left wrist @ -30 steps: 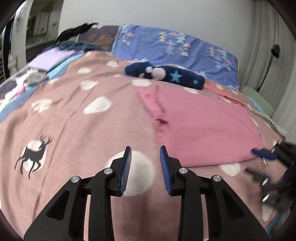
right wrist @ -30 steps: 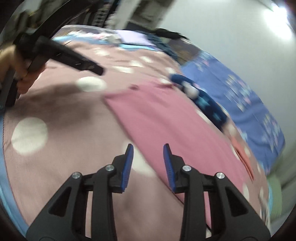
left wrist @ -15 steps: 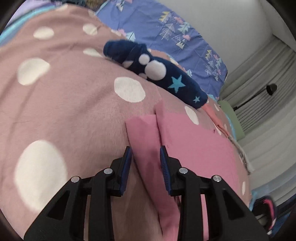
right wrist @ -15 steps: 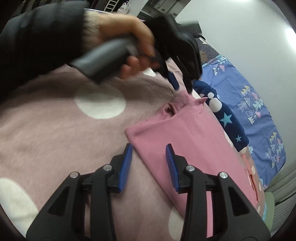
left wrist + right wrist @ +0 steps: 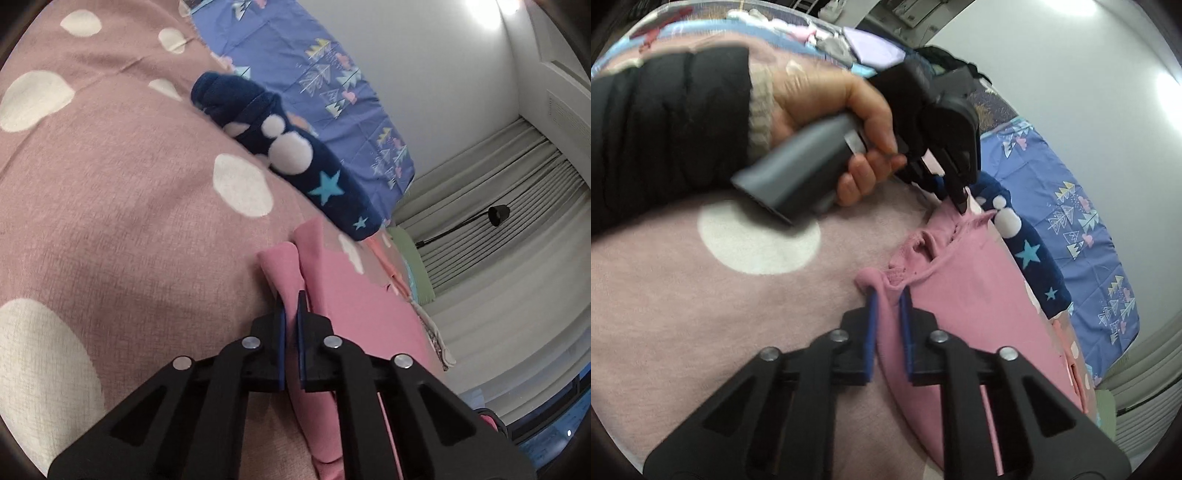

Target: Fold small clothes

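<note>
A small pink garment (image 5: pixel 354 310) (image 5: pixel 975 295) lies spread on a dusty-pink bedspread with white spots (image 5: pixel 122 206) (image 5: pixel 701 295). My left gripper (image 5: pixel 291 299) is shut on a bunched fold at one corner of the garment's near edge. My right gripper (image 5: pixel 888 291) is shut on the other corner of that edge, with pink cloth pinched between its blue pads. In the right wrist view the left gripper (image 5: pixel 960 201) shows further along the edge, held by a hand (image 5: pixel 831 107) in a black sleeve.
A dark blue plush item with stars and white pompoms (image 5: pixel 295 155) (image 5: pixel 1027 243) lies just beyond the garment. Behind it is a purple pillow with a tree print (image 5: pixel 325 81) (image 5: pixel 1082 229). Grey curtains (image 5: pixel 498 221) and a black lamp (image 5: pixel 498 214) stand at the right.
Both grippers swung over to the pink garment's edge, sank onto it and went from open to shut on the cloth.
</note>
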Demonstrator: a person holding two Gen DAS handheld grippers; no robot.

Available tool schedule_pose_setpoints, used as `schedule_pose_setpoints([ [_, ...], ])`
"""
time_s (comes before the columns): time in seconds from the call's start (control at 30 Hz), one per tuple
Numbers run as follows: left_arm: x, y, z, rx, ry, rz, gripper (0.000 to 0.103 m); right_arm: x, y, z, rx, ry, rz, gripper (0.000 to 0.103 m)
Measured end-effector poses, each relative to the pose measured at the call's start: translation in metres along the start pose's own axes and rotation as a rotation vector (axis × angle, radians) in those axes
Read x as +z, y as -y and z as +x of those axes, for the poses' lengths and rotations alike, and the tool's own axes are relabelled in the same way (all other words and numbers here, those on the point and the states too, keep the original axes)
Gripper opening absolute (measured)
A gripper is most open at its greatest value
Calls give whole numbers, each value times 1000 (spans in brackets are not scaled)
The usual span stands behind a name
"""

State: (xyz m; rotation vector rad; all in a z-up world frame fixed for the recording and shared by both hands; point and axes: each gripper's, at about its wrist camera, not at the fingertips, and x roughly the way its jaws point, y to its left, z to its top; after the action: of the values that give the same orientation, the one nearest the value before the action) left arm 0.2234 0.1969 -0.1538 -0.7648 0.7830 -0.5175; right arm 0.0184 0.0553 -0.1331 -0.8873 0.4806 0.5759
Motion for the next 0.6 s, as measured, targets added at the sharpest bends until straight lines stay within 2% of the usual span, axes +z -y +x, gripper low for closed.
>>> schedule_pose_setpoints([
  [0.07, 2, 5, -4, -3, 32, 21, 4, 3, 1, -21, 73, 25, 47, 7],
  [0.17, 2, 6, 0, 30, 29, 27, 4, -1, -5, -25, 64, 20, -5, 7],
  [0.27, 3, -4, -1, 35, 33, -21, 3, -6, -4, -23, 85, 5, 16, 8],
  [0.37, 4, -8, 0, 19, 17, -42, 4, -4, -6, -27, 35, 30, 6, 15],
  [0.4, 4, -8, 0, 18, 9, -42, 4, -4, -6, -29, 38, 36, 5, 22],
  [0.43, 3, -8, 0, 17, 4, -40, 5, -3, -5, -31, 40, 44, 5, 32],
  [0.53, 2, -6, -9, 4, 10, -33, 23, -4, -8, -42, 28, 74, -17, 34],
  [0.6, 2, -3, -19, 12, 46, -24, 25, -7, -12, -45, 31, 75, -42, 34],
])
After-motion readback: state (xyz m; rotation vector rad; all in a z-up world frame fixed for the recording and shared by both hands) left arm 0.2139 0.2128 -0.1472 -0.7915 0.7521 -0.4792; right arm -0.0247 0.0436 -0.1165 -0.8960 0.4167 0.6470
